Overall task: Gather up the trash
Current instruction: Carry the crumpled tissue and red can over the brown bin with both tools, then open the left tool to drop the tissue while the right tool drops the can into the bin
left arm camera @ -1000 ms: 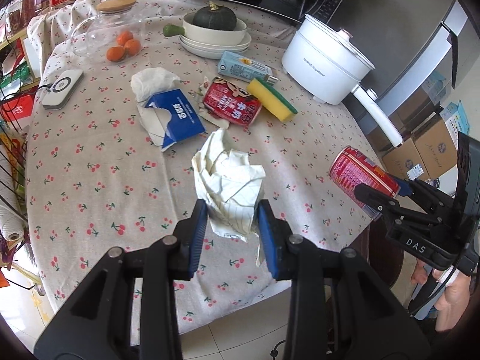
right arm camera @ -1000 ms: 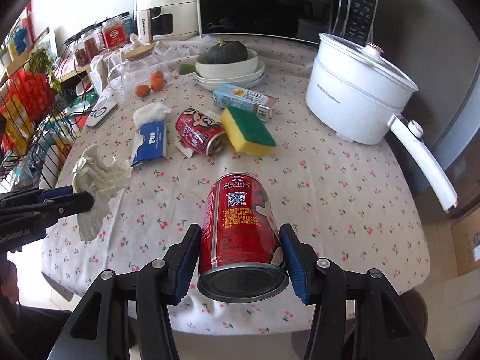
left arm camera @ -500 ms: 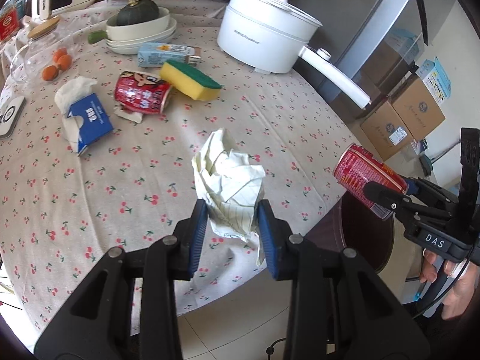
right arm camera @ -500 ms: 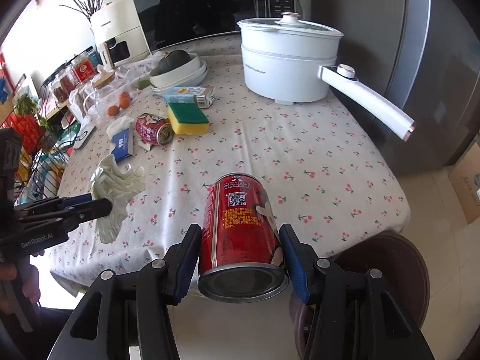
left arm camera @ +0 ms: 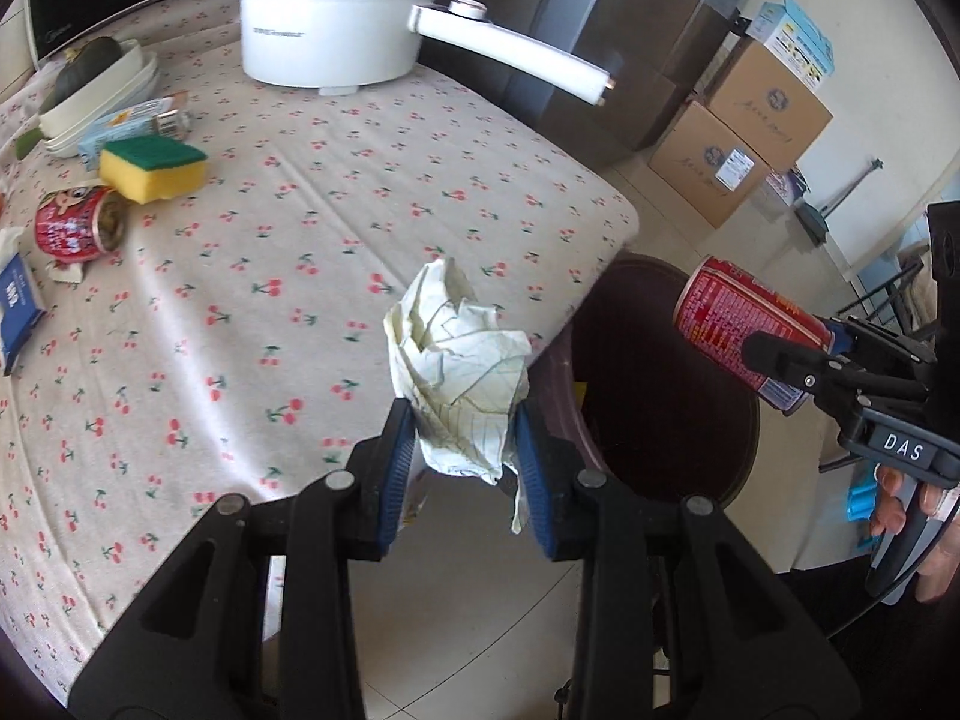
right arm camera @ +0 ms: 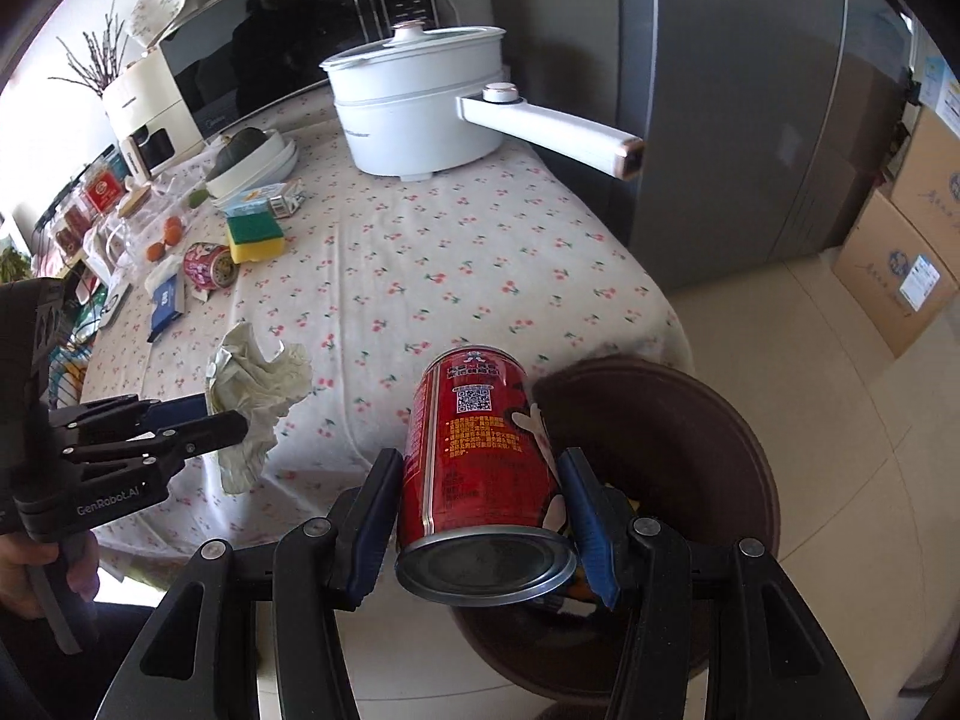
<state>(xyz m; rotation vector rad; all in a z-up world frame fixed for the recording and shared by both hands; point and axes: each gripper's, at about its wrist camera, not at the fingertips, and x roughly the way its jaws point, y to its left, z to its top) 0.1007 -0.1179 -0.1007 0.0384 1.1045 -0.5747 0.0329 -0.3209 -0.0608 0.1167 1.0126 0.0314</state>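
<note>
Pale floor tiles point(right arm camera: 828, 360) fill the lower part of both views, with a round dark brown bin point(right arm camera: 678, 420) standing on them just beside the corner of the worktop point(left arm camera: 336, 192), which wears a cherry-print cloth.

Left tongs point(left arm camera: 465, 462), bottom centre of the left view: blue pads pressed on a crumpled sheet of cream paper point(left arm camera: 459, 360), narrow gap, paper bulging out above and below the pads. Paper sits in frame over the worktop edge, next to the bin rim.

Right tongs point(right arm camera: 480, 516), bottom centre of the right view: closed about halfway on a red can point(right arm camera: 480, 450), gripped by its sides, open end toward the camera. Can lies in frame over the bin's near-left rim. Same can point(left arm camera: 750, 330) appears at the right edge of the left view, above the bin mouth, with a hand point(left arm camera: 912, 516) on the tool's grip.

Mid-distance on the worktop, left side of the left view: second red can point(left arm camera: 78, 228) on its side, yellow-green sponge point(left arm camera: 153, 165) just beyond it, blue tissue pack point(left arm camera: 15, 312) at the far left edge.

Farther back: white pot point(left arm camera: 336, 18) with a long handle overhanging the worktop edge. Cardboard boxes point(left arm camera: 744, 138) stacked on the floor, upper right.
</note>
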